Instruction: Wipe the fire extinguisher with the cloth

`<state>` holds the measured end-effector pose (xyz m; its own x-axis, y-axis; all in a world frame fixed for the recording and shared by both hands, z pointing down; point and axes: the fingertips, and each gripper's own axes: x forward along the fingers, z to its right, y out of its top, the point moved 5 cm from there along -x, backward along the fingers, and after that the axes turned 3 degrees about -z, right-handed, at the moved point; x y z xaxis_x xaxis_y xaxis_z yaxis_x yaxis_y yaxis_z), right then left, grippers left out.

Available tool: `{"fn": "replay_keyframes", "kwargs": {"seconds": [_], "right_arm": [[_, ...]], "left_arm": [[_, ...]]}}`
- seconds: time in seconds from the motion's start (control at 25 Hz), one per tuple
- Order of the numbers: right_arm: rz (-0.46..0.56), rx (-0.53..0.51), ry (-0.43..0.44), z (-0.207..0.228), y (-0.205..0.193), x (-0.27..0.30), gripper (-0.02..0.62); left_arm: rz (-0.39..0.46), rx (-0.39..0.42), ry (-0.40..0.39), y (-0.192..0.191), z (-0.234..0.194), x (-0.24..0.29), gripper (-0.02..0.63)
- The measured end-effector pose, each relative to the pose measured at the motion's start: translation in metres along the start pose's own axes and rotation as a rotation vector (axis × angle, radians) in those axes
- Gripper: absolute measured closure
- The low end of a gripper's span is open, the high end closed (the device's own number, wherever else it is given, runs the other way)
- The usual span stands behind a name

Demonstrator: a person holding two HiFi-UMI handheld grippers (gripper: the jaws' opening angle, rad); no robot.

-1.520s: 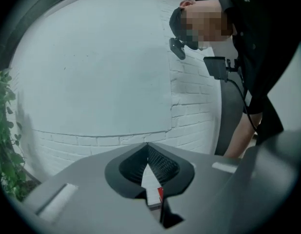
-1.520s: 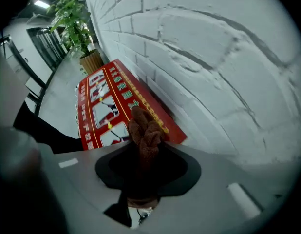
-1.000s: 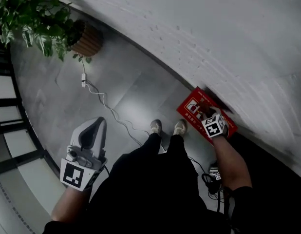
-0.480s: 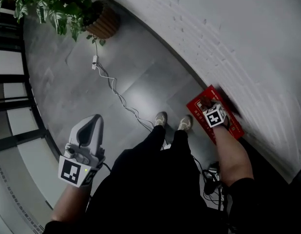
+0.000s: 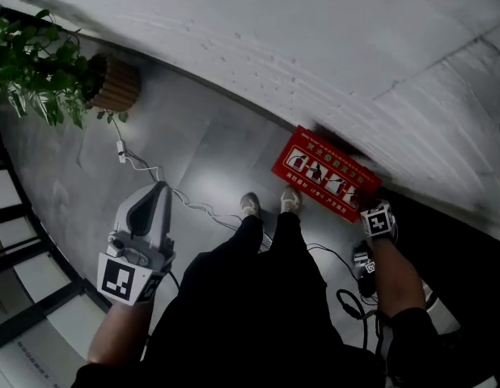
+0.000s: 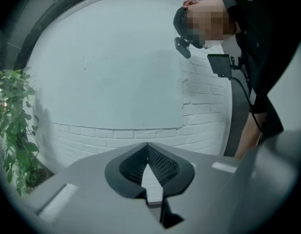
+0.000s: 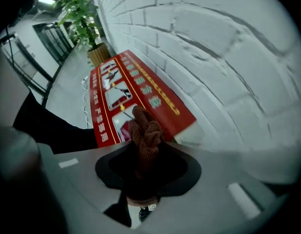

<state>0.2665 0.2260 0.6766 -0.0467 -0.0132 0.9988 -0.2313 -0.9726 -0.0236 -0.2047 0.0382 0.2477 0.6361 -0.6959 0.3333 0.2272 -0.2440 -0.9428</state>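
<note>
The fire extinguisher box [image 5: 324,175], red with white pictograms and yellow print, stands on the floor against the white brick wall. My right gripper [image 5: 379,219] hangs just off the box's near right corner and points down. In the right gripper view the brown knitted cloth [image 7: 146,133] sticks up between the jaws, and my right gripper [image 7: 144,143] is shut on it; the red box [image 7: 122,89] lies just beyond. My left gripper [image 5: 147,221] is held out over the floor at the left, away from the box. Its jaws [image 6: 147,147] meet at the tips with nothing between them.
A potted plant [image 5: 41,78] in a wicker pot [image 5: 116,83] stands at the far left by the wall. A white cable [image 5: 149,172] runs across the grey floor tiles toward the person's shoes [image 5: 250,204]. Black cables [image 5: 357,296] lie by the right leg.
My right gripper has slid with the cloth from the top of the red box to its right end. The left gripper has shifted only a little.
</note>
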Motion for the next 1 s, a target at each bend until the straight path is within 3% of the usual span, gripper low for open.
{"fn": "replay_keyframes", "kwargs": {"seconds": [0.08,0.12,0.2,0.28,0.36,0.52,0.6,0.72,0.8,1.0], "right_arm": [[-0.084,0.127,-0.027,0.009,-0.04,-0.003,0.477],[-0.075,0.154,-0.049,0.008,-0.05,-0.007,0.477],[0.086,0.064,-0.092,-0.006,-0.036,-0.019,0.48],[0.254,-0.102,-0.08,-0.035,0.008,-0.025,0.48],[0.36,-0.24,-0.021,-0.075,0.07,-0.027,0.48],[0.506,-0.402,0.115,-0.148,0.196,-0.015,0.48],[0.497,-0.46,0.168,-0.177,0.25,-0.005,0.48],[0.312,-0.499,0.195,-0.196,0.284,0.028,0.477],[0.237,-0.463,0.191,-0.188,0.282,0.042,0.477],[0.272,-0.511,0.213,-0.174,0.238,0.029,0.479]], "left_arm": [[0.002,-0.004,-0.013,0.0,0.0,0.003,0.606],[0.005,-0.001,-0.014,0.0,-0.001,0.002,0.606],[0.006,0.009,-0.002,-0.003,-0.005,-0.005,0.606],[-0.003,0.002,0.046,-0.01,-0.014,-0.018,0.607],[-0.012,-0.017,0.119,-0.016,-0.025,-0.035,0.606],[-0.026,0.0,0.239,-0.016,-0.042,-0.073,0.606],[-0.054,0.015,0.306,-0.019,-0.044,-0.1,0.606],[-0.075,-0.014,0.423,-0.018,-0.041,-0.144,0.606],[-0.069,-0.017,0.466,-0.015,-0.039,-0.161,0.606],[-0.076,-0.017,0.424,-0.018,-0.03,-0.155,0.606]]}}
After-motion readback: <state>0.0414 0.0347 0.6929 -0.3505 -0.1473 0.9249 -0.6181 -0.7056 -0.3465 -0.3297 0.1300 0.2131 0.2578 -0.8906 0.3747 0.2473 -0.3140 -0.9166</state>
